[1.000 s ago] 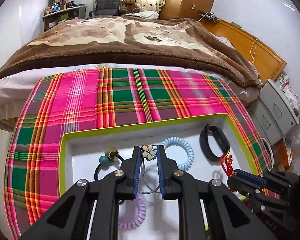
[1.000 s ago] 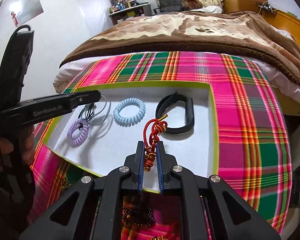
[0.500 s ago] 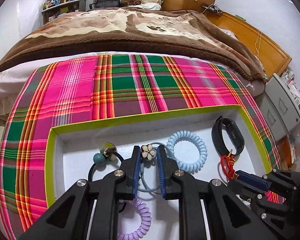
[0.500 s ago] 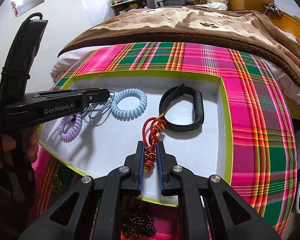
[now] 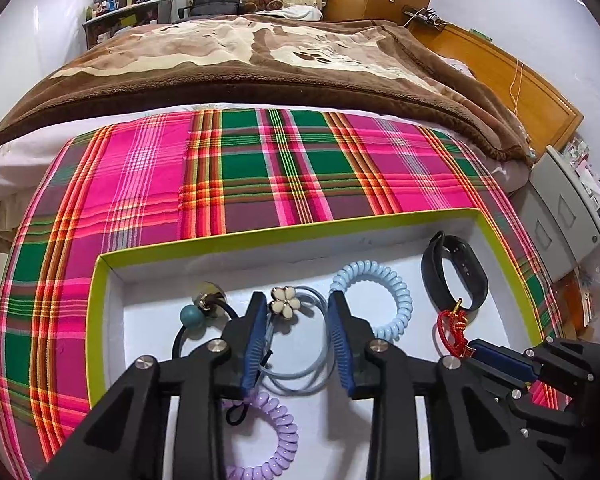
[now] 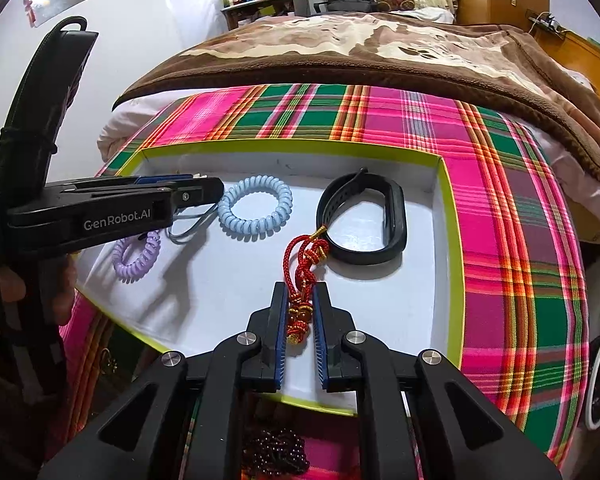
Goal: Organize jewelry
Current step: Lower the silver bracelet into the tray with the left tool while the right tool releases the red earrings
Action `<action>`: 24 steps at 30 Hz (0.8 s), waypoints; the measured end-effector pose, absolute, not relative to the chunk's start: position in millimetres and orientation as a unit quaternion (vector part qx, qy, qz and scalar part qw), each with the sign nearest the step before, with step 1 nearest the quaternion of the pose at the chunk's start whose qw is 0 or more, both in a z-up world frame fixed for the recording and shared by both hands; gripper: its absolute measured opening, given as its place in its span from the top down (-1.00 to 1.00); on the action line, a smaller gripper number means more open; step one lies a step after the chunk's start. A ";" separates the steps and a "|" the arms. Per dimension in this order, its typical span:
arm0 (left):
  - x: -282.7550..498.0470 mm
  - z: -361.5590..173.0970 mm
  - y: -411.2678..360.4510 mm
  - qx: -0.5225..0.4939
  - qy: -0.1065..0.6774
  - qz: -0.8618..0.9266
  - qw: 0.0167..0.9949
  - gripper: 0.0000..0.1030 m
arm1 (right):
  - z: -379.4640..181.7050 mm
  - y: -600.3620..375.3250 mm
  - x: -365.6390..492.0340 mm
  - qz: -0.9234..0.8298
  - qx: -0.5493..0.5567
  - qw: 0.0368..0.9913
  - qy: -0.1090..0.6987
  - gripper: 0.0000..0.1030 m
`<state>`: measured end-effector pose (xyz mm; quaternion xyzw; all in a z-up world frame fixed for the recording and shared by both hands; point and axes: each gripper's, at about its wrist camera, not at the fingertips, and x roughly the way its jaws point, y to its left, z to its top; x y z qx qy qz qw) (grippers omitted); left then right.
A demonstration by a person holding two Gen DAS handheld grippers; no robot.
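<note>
A white tray with a lime-green rim lies on the plaid cloth. My left gripper hovers over its left part with its jaws opening. A blue hair tie with a cream flower lies between the pads, which do not press on it. My right gripper is shut on a red knotted cord charm, whose upper end rests on the tray floor by the black wristband. In the tray also lie a light-blue coil tie, a purple coil tie and a black tie with a teal bead.
The tray sits on a pink-and-green plaid cloth at the foot of a bed with a brown blanket. Dark beads lie on the cloth in front of the tray. A grey drawer cabinet stands at the right.
The left jaws have spread apart and let go of the flower hair tie, which now lies on the tray floor. The right gripper still holds the red cord.
</note>
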<state>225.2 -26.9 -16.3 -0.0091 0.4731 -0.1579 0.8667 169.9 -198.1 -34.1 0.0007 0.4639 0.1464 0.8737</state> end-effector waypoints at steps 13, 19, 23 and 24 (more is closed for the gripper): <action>216.6 -8.7 -24.7 -0.014 0.470 -0.162 0.868 0.14 | -27.0 -199.4 162.2 0.140 0.008 0.880 0.453 0.46; 209.2 -1.9 -23.3 -0.014 0.464 -0.160 0.871 0.05 | -22.2 -199.6 157.3 0.139 0.011 0.884 0.447 0.36; 203.3 2.8 -21.6 -0.019 0.461 -0.161 0.873 0.04 | -18.2 -199.9 152.0 0.138 0.015 0.886 0.442 0.36; 200.7 4.5 -20.9 -0.018 0.459 -0.157 0.874 0.04 | -16.6 -200.2 150.1 0.138 0.017 0.887 0.440 0.35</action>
